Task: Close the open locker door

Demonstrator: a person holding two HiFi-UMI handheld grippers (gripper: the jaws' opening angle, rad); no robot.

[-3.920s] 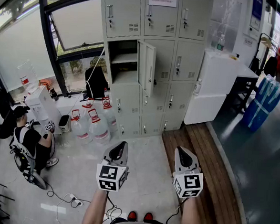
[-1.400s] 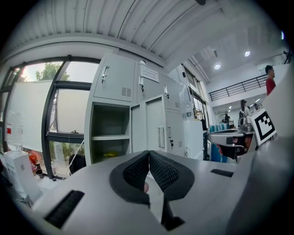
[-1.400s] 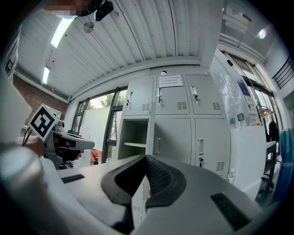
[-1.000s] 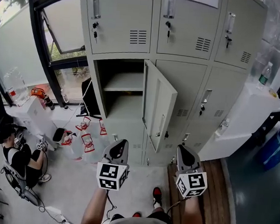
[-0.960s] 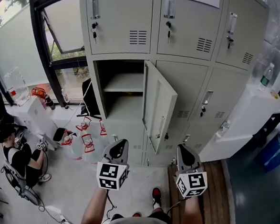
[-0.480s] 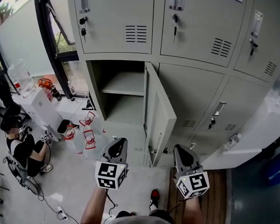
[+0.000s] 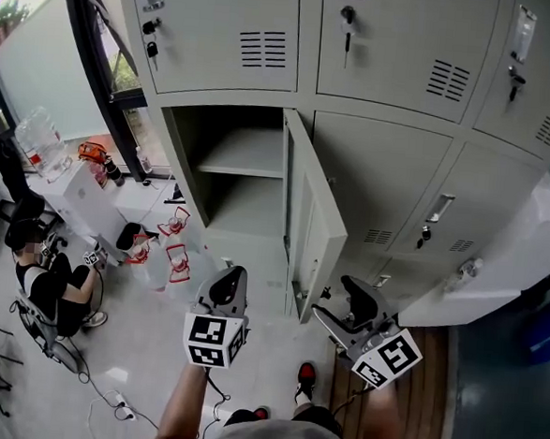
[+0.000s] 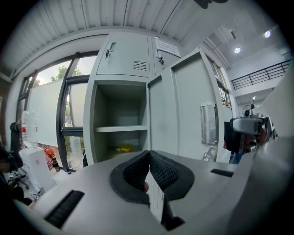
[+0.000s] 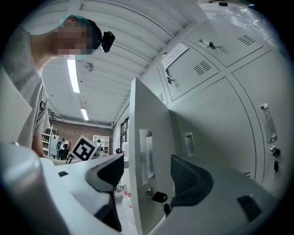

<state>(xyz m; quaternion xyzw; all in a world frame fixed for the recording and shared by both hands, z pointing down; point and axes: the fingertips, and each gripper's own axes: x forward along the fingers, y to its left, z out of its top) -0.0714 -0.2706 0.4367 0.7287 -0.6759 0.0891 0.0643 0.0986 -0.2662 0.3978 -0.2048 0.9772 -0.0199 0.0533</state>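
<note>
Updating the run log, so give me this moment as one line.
grey metal locker door: open | right hand-held gripper: jaws just opened, door edge between them | left hand-held gripper: shut, empty

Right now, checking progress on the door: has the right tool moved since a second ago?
Yes. The right tool has swung left toward the open locker door; its jaws have just been opening, the door's edge between them.

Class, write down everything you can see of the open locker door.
The open locker door is a pale grey, painted-metal panel. It is hinged on the right side of its compartment and swung out roughly square to the locker bank. Its outer face carries a recessed handle with a key hanging just below. The right gripper, whose jaws have just been opening, straddles its free edge; no pad clearly presses on it.
</note>
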